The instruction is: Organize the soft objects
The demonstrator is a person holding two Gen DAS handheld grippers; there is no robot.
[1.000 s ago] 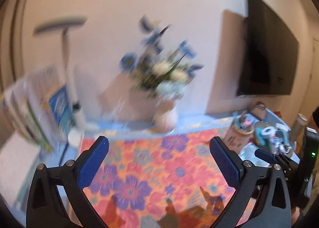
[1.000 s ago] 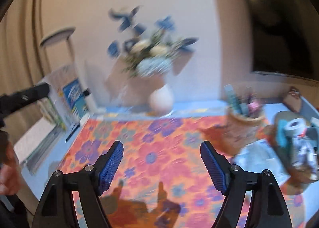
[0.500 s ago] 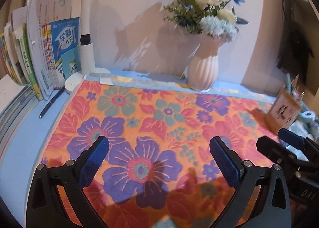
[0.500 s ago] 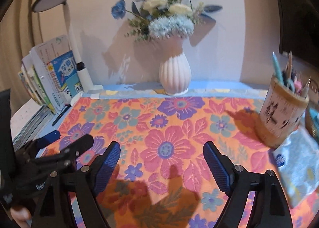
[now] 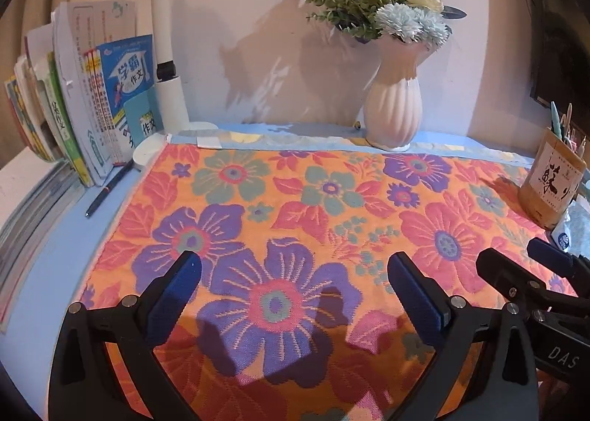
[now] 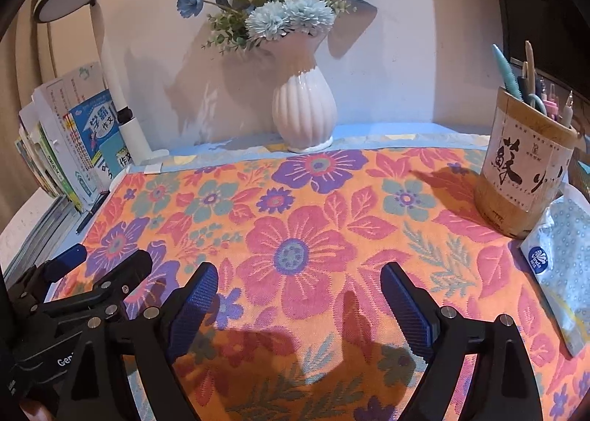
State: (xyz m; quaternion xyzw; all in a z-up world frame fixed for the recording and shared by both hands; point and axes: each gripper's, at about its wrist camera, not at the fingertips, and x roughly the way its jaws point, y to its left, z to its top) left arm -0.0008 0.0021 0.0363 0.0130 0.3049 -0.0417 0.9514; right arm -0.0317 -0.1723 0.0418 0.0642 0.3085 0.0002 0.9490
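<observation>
An orange cloth with pink, purple and teal flowers (image 5: 324, 207) (image 6: 332, 222) lies spread flat over the blue desk. My left gripper (image 5: 295, 282) hovers just above the cloth's near part, jaws wide, nothing between them. My right gripper (image 6: 298, 292) hangs over the cloth a little to the right; its jaws are opening and hold nothing. Each gripper shows in the other's view: the right gripper (image 5: 531, 273) at the right edge, the left gripper (image 6: 99, 266) at the lower left.
A white ribbed vase (image 5: 392, 107) (image 6: 304, 115) with flowers stands at the back by the wall. A wooden pen holder (image 6: 523, 170) (image 5: 551, 181) sits on the cloth's right side beside a tissue pack (image 6: 564, 262). Books (image 5: 84, 107), a lamp post (image 5: 166, 63) and a pen (image 5: 108, 192) stand left.
Both grippers have come down toward the cloth and tipped downward, so the desk fills the views instead of the wall. The right gripper's jaws have spread a little wider.
</observation>
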